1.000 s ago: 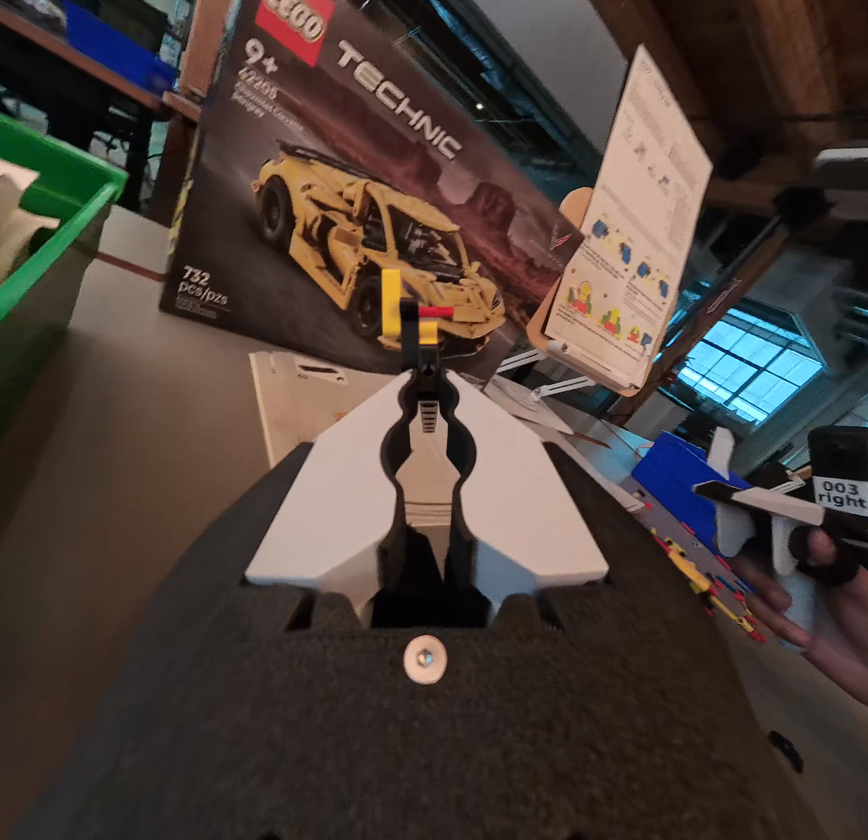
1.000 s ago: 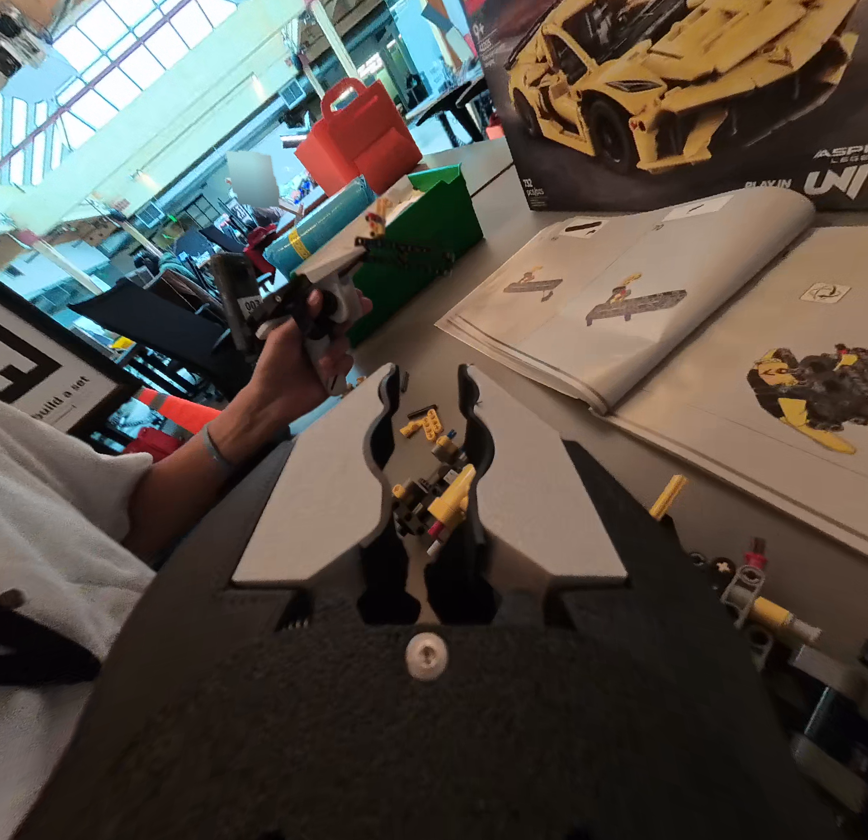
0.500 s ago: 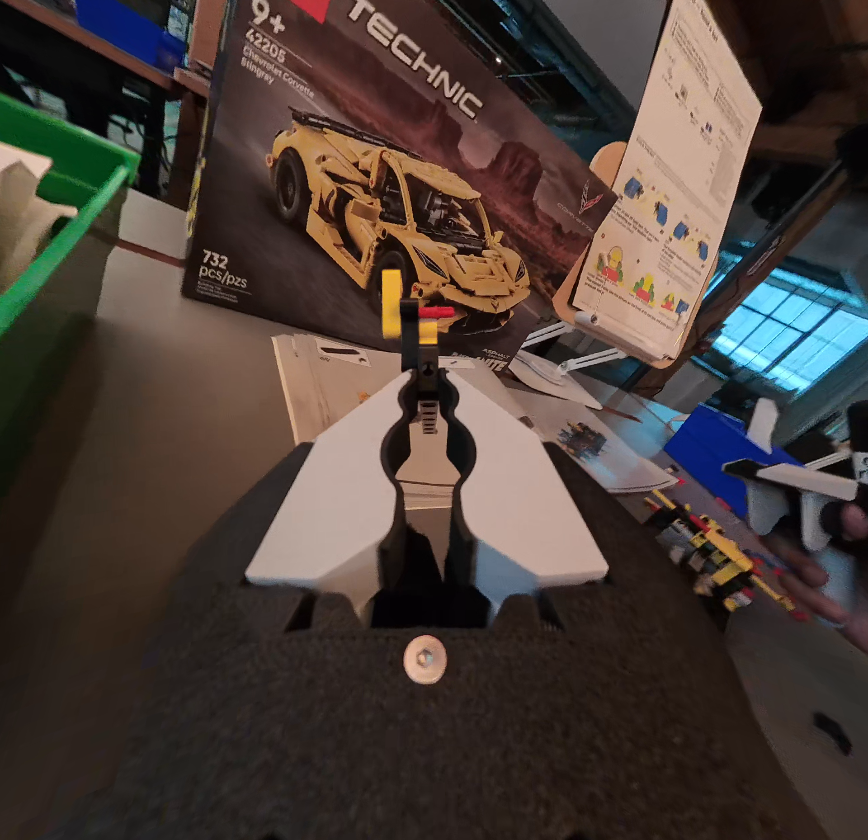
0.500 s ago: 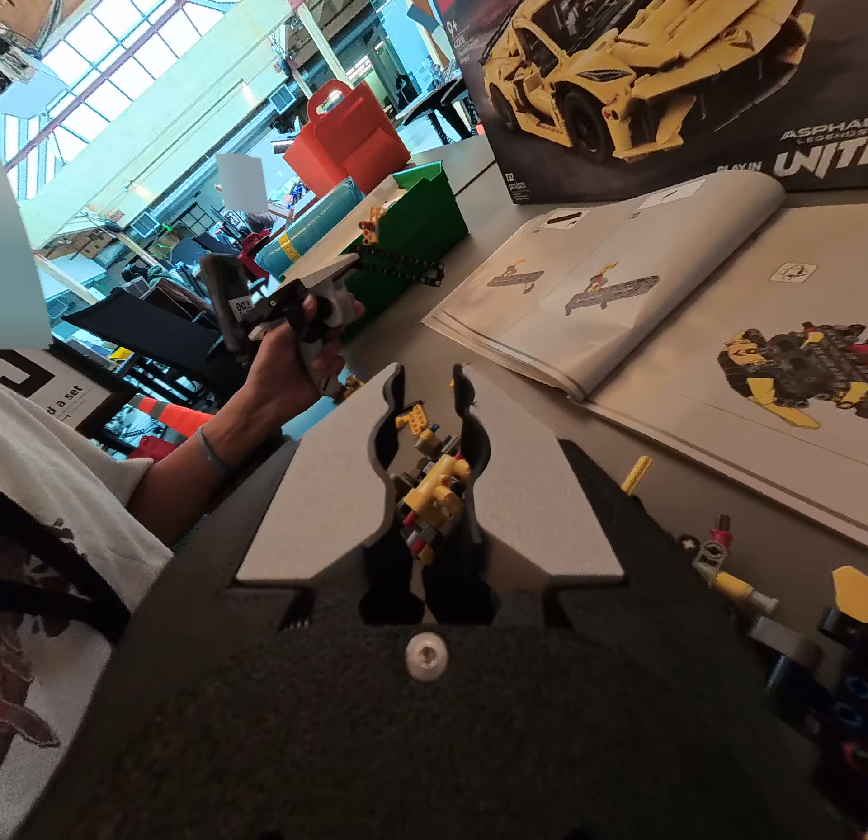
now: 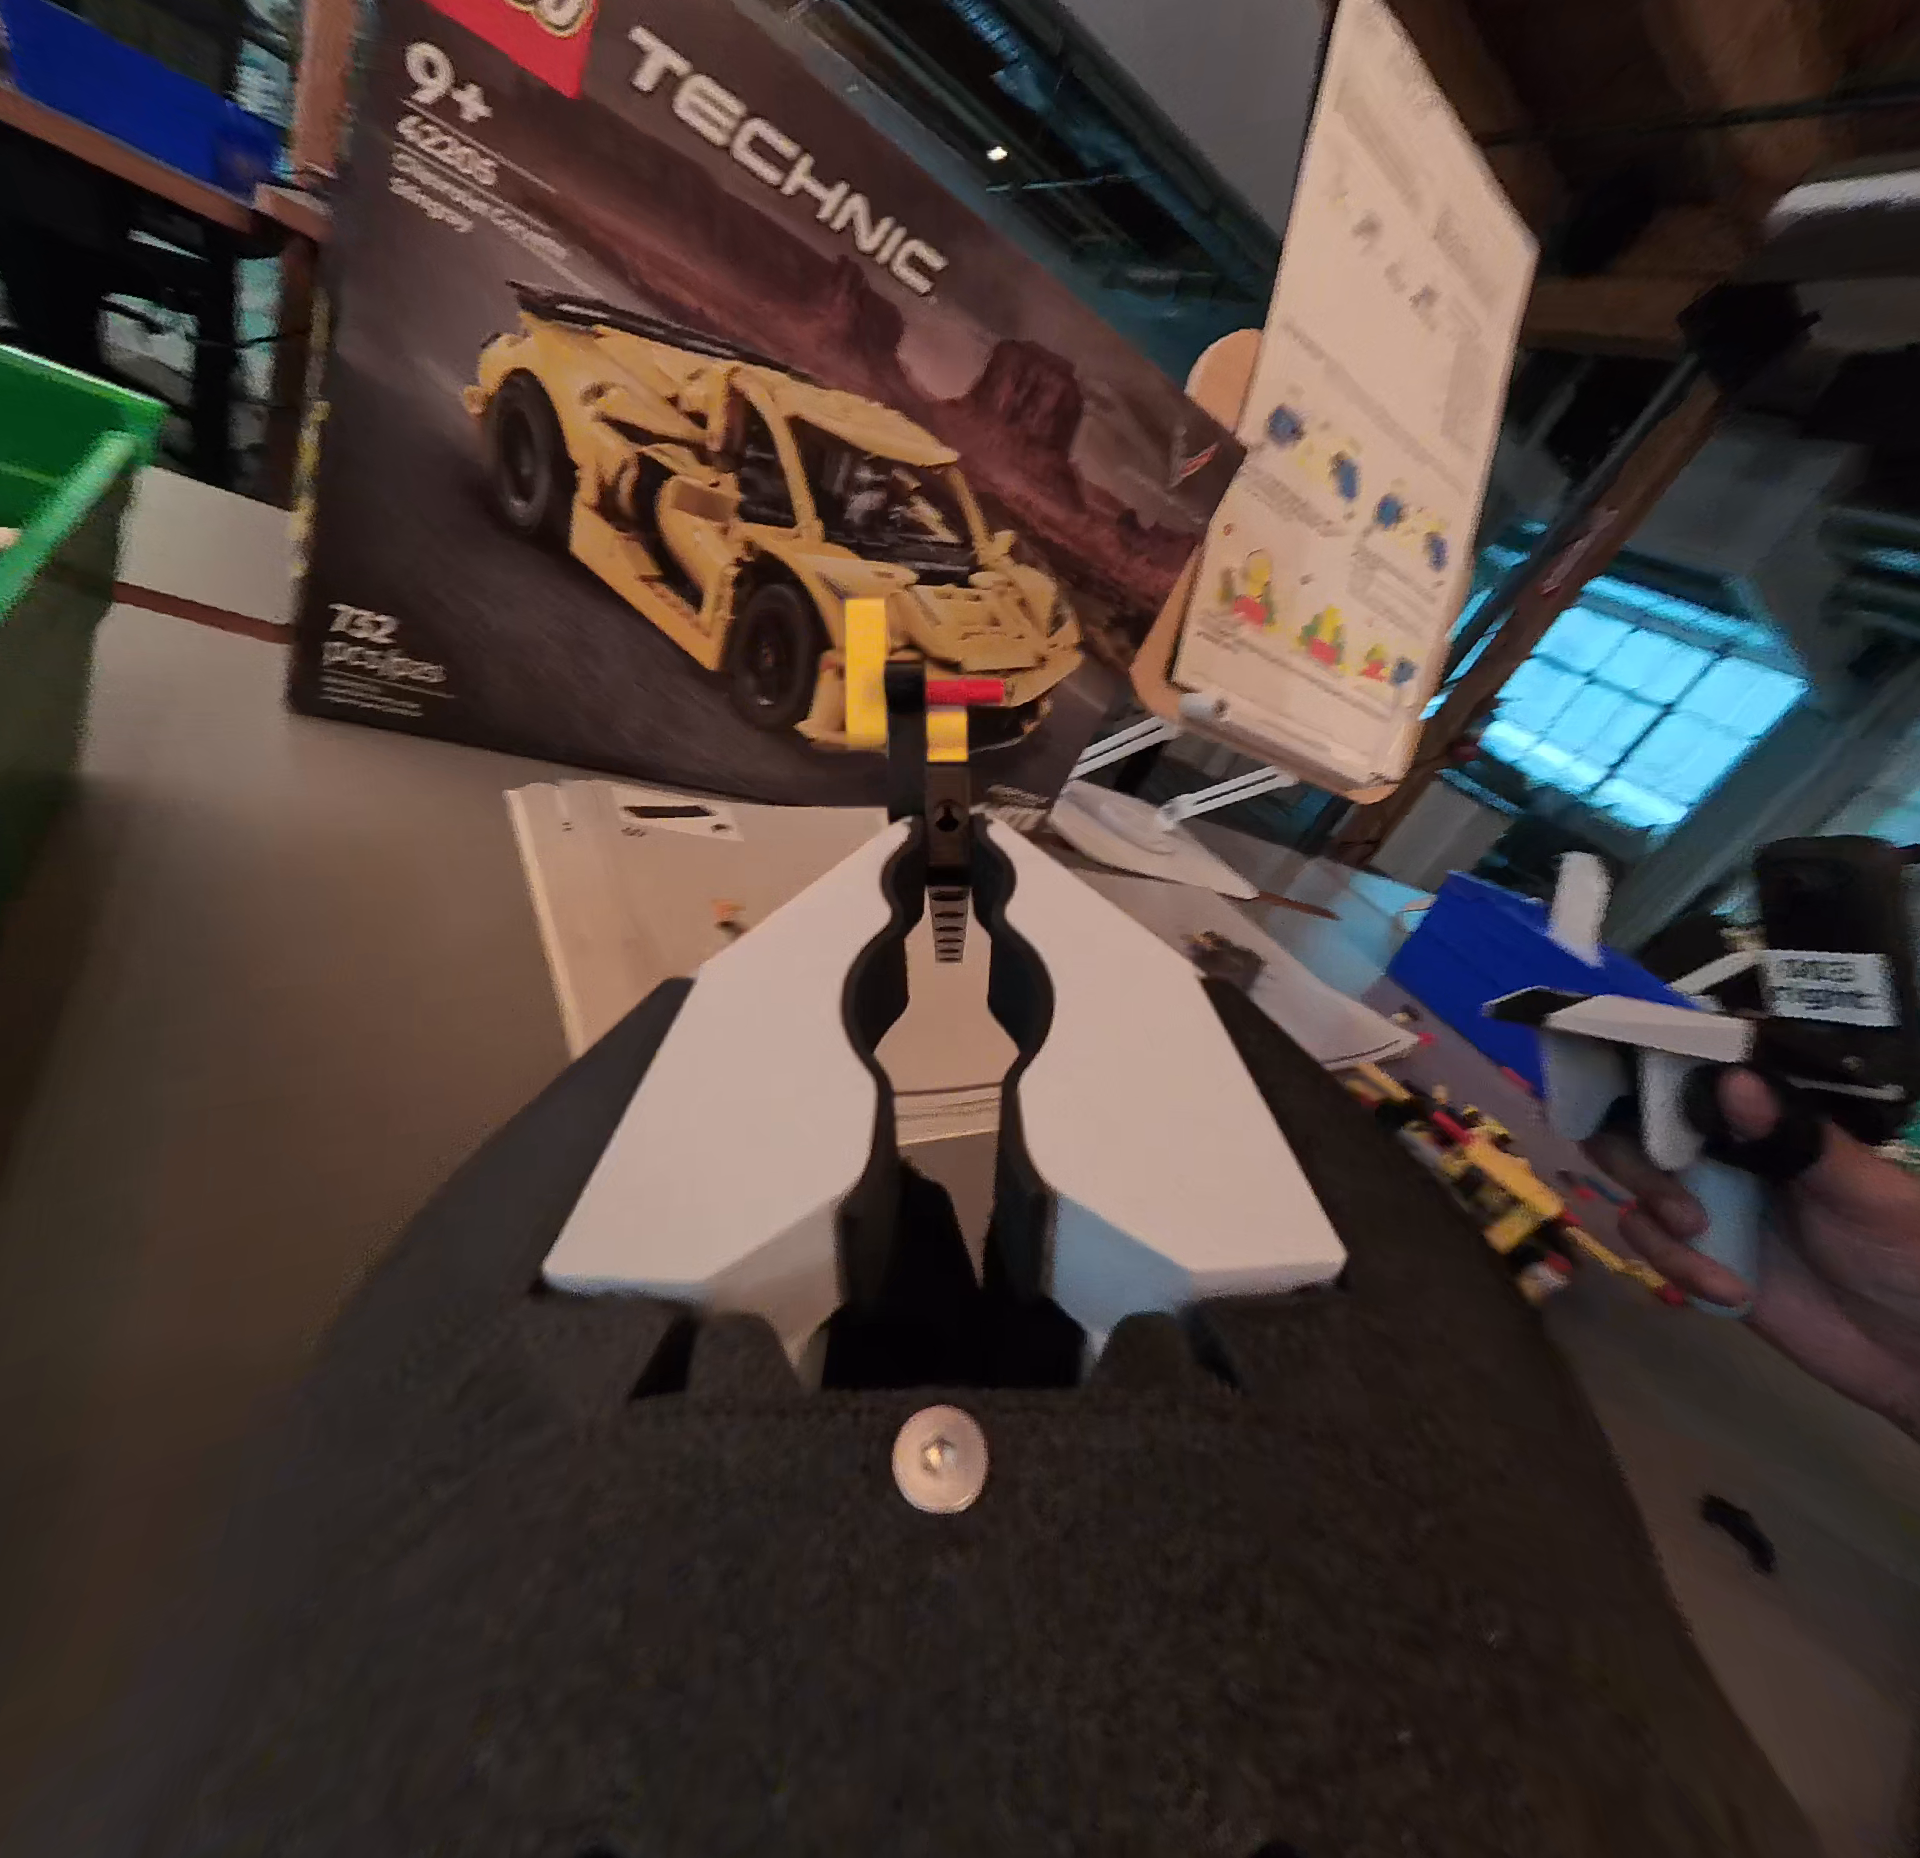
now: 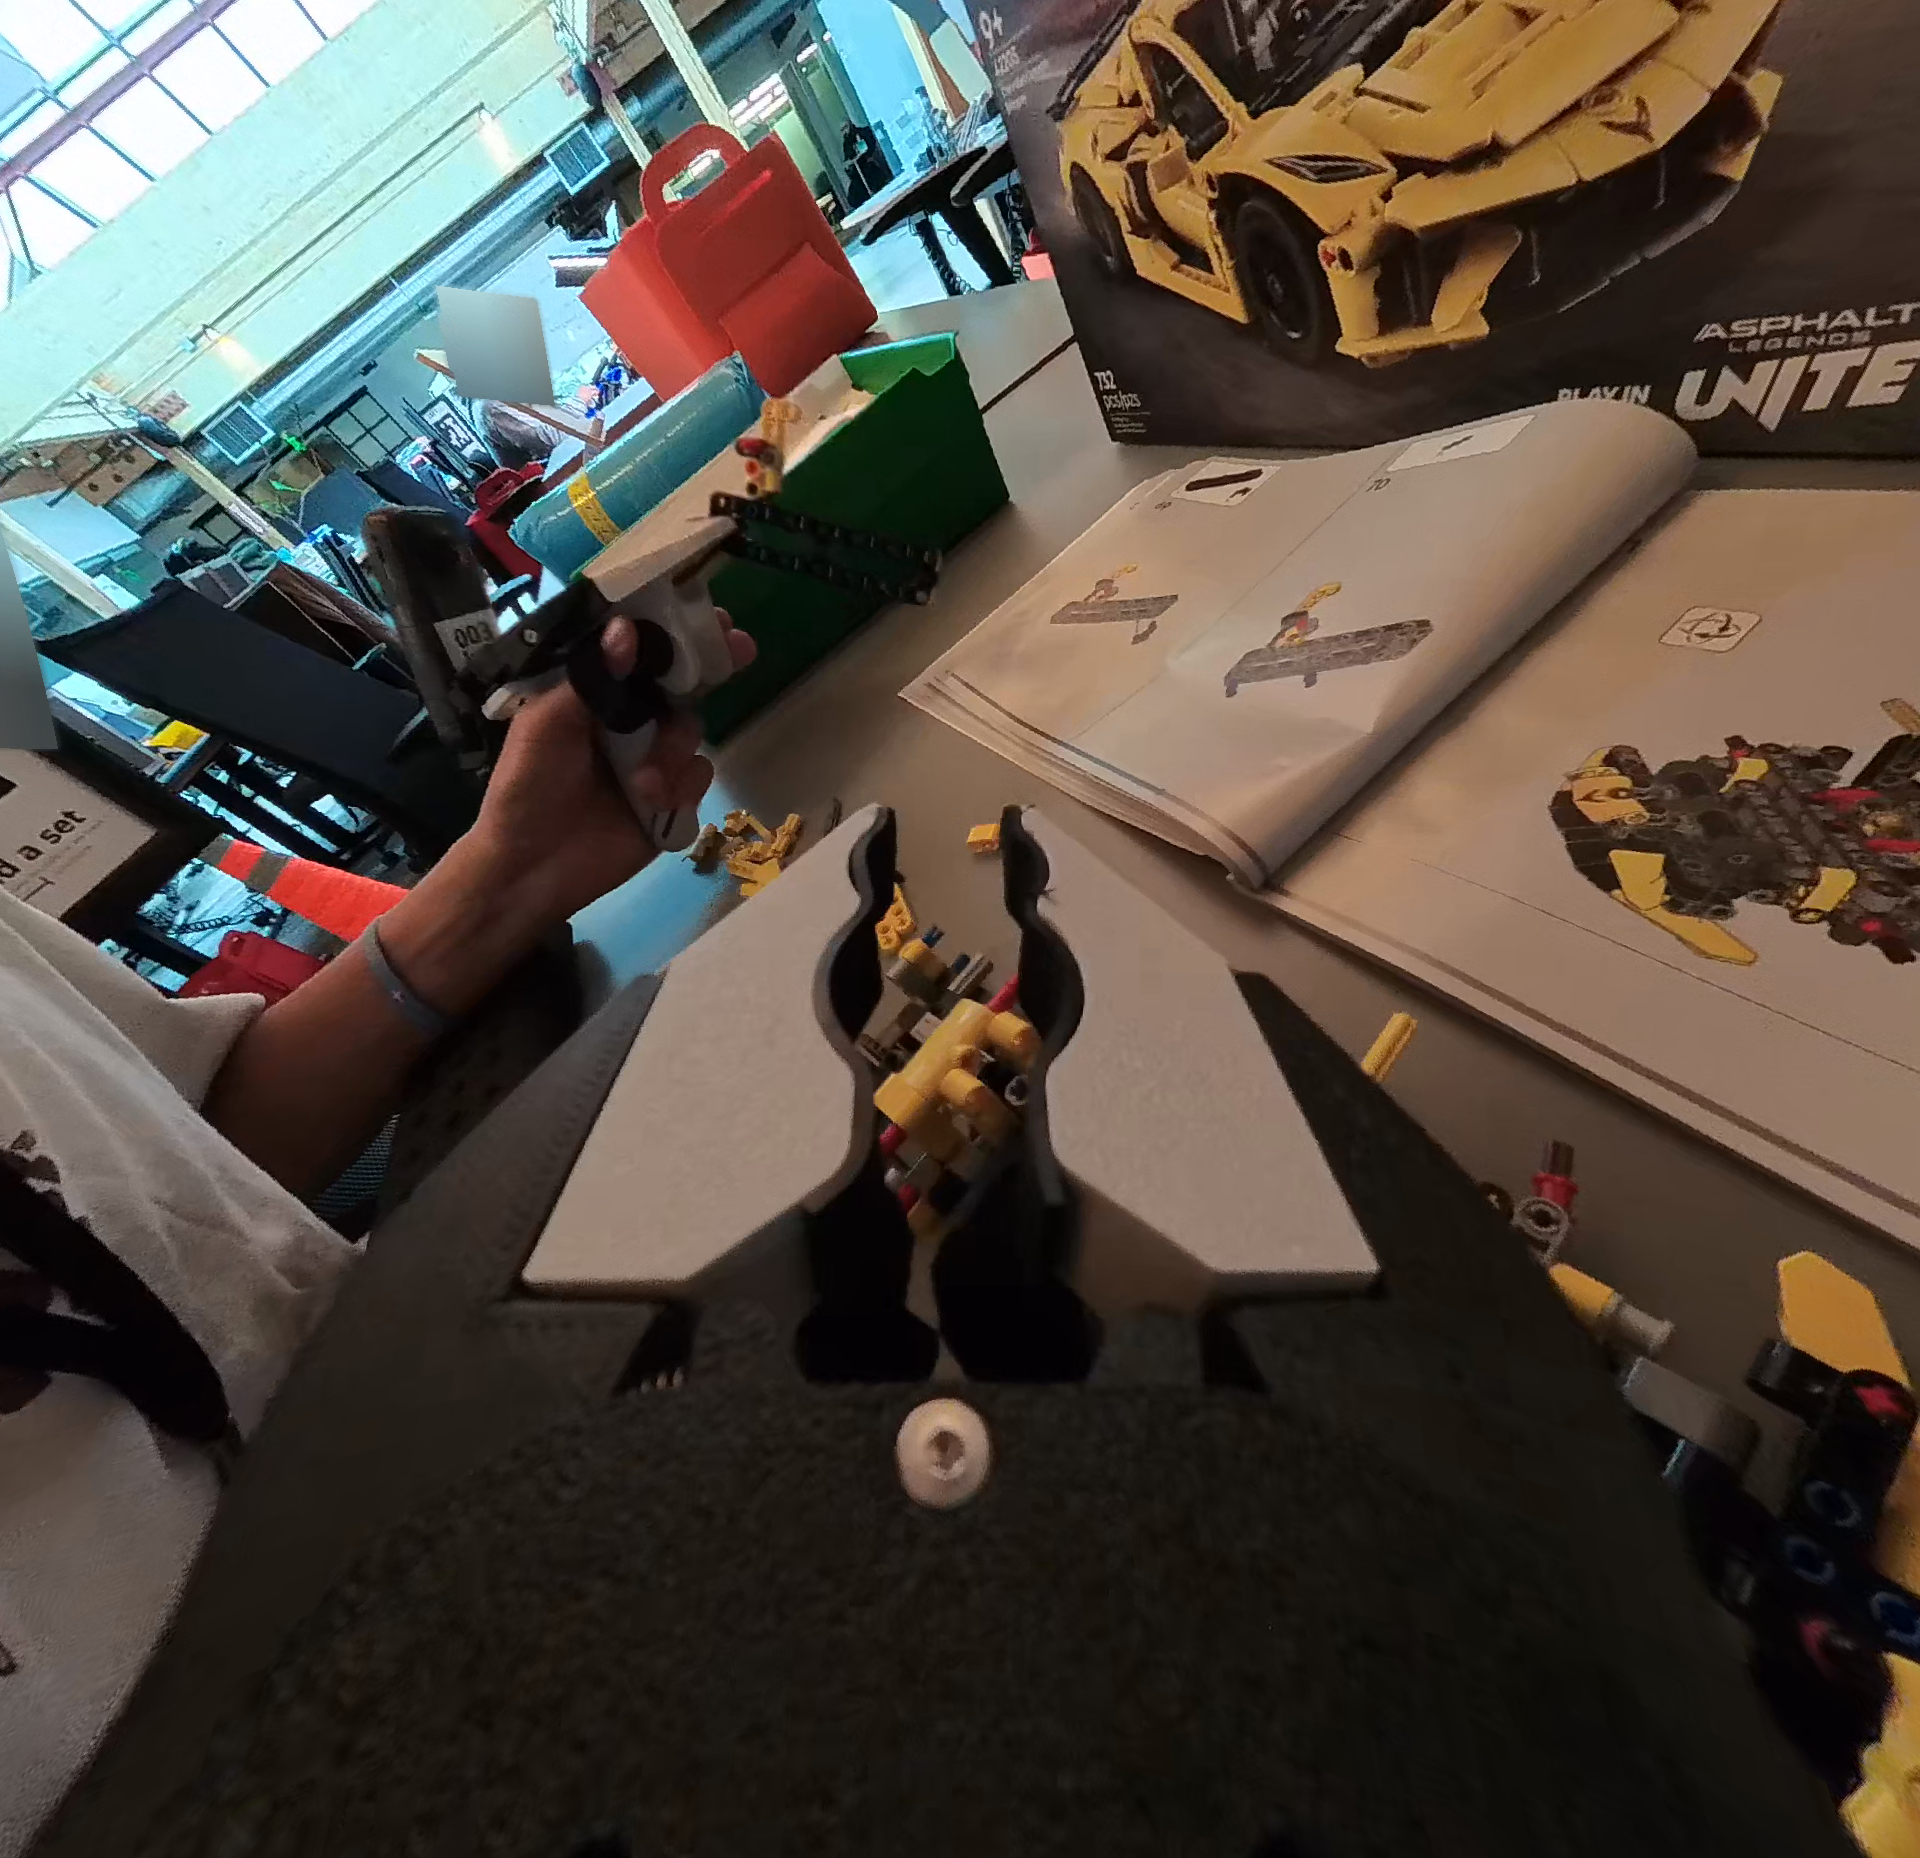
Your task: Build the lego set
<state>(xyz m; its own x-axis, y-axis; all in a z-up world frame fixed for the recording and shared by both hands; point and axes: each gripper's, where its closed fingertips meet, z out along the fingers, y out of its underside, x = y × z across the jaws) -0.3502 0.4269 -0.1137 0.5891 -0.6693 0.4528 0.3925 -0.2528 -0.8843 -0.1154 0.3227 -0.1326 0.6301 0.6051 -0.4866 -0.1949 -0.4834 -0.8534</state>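
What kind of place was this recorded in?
Probably a shared workshop or makerspace: skylight windows above exposed ceiling beams, other work tables behind, and a table with the set box.

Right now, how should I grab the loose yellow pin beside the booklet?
Pinch the yellow pin across its middle, from above, right tongs turned crosswise to it: it lies flat and alone on the table, one end towards the booklet.
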